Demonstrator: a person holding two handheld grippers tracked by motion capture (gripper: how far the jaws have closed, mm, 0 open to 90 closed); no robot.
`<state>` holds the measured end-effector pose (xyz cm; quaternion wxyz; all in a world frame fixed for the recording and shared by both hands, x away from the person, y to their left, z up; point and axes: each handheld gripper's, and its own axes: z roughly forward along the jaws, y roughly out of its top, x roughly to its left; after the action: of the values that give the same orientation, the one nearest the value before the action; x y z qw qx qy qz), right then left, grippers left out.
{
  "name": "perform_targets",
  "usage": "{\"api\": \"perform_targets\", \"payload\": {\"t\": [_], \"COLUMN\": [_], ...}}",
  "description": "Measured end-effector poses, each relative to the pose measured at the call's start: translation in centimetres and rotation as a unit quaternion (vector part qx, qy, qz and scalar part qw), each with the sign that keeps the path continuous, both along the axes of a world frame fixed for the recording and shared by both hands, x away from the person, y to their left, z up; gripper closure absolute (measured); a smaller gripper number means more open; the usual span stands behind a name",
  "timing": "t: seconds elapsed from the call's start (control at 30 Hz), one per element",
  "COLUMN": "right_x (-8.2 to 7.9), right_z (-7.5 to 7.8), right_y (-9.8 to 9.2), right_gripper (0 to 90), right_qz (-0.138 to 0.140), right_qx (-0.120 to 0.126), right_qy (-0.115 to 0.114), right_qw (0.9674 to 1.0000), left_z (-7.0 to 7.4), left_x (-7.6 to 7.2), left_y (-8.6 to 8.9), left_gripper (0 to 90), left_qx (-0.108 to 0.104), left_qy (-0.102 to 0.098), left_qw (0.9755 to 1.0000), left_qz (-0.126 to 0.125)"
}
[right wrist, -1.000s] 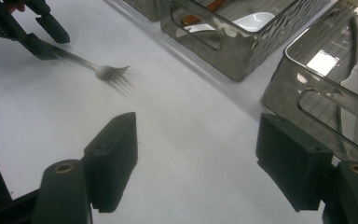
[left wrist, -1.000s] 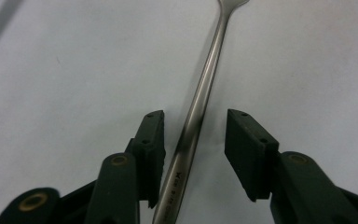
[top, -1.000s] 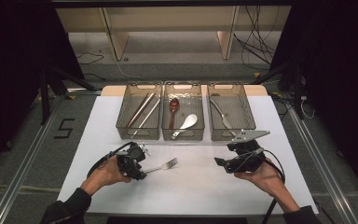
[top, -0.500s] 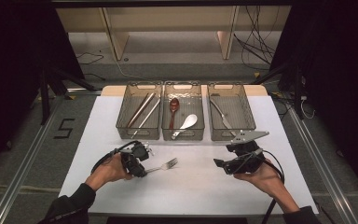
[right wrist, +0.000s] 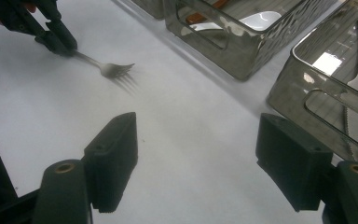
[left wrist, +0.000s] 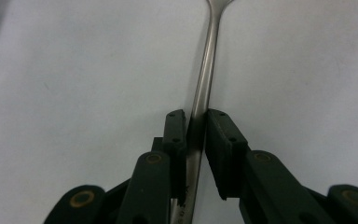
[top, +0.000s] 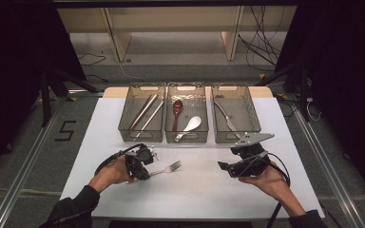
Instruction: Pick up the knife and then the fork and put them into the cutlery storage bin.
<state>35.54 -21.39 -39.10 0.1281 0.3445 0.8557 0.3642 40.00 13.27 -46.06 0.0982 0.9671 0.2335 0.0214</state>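
Observation:
A metal fork (top: 168,168) lies on the white table (top: 195,194), tines toward the right. My left gripper (top: 147,173) is at its handle end. In the left gripper view the handle (left wrist: 207,60) runs up between the two pads, and the left gripper (left wrist: 196,122) has just been closing and now pinches it. My right gripper (top: 223,167) hovers low at the right, open, with bare table between its jaws (right wrist: 196,140). From there the fork (right wrist: 109,69) and the left gripper (right wrist: 58,39) show at the upper left.
Three clear bins stand in a row at the back. The left bin (top: 141,87) holds long sticks, the middle bin (top: 186,86) a brown spoon and a white spoon, the right bin (top: 230,86) a knife. Open table lies in front of them.
The left gripper's jaws have drawn together on the fork's handle, and the left hand shifted slightly. The fork and the right gripper stay where they were.

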Motion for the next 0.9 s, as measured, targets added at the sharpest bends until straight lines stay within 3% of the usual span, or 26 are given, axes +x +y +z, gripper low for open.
{"api": "perform_targets", "payload": {"t": [0.27, 0.6, 0.67, 0.9], "right_x": [0.0, 0.0, 0.0, 0.0], "right_z": [0.0, 0.0, 0.0, 0.0], "right_y": [0.0, -0.1, 0.0, 0.4], "right_gripper": [30.4, 30.5, 30.5, 30.5], "right_qz": [0.001, 0.000, -0.001, 0.005], "right_qx": [0.000, 0.003, 0.003, 0.002], "right_qy": [0.000, 0.000, 0.000, 0.002], "right_qw": [1.0000, 1.0000, 1.0000, 1.0000], "left_z": [0.0, 0.6, 0.7, 1.4], "left_x": [-0.5, -0.7, -0.8, -1.3], "left_y": [-0.2, -0.2, -0.3, -0.8], "left_gripper": [81.2, 81.6, 81.5, 81.6], "left_qx": [0.003, -0.029, -0.037, -0.042], "left_qy": [-0.017, -0.021, -0.013, -0.016], "left_qw": [0.9996, 0.9993, 0.9992, 0.9989], "left_qz": [-0.021, -0.006, -0.005, -0.015]}}
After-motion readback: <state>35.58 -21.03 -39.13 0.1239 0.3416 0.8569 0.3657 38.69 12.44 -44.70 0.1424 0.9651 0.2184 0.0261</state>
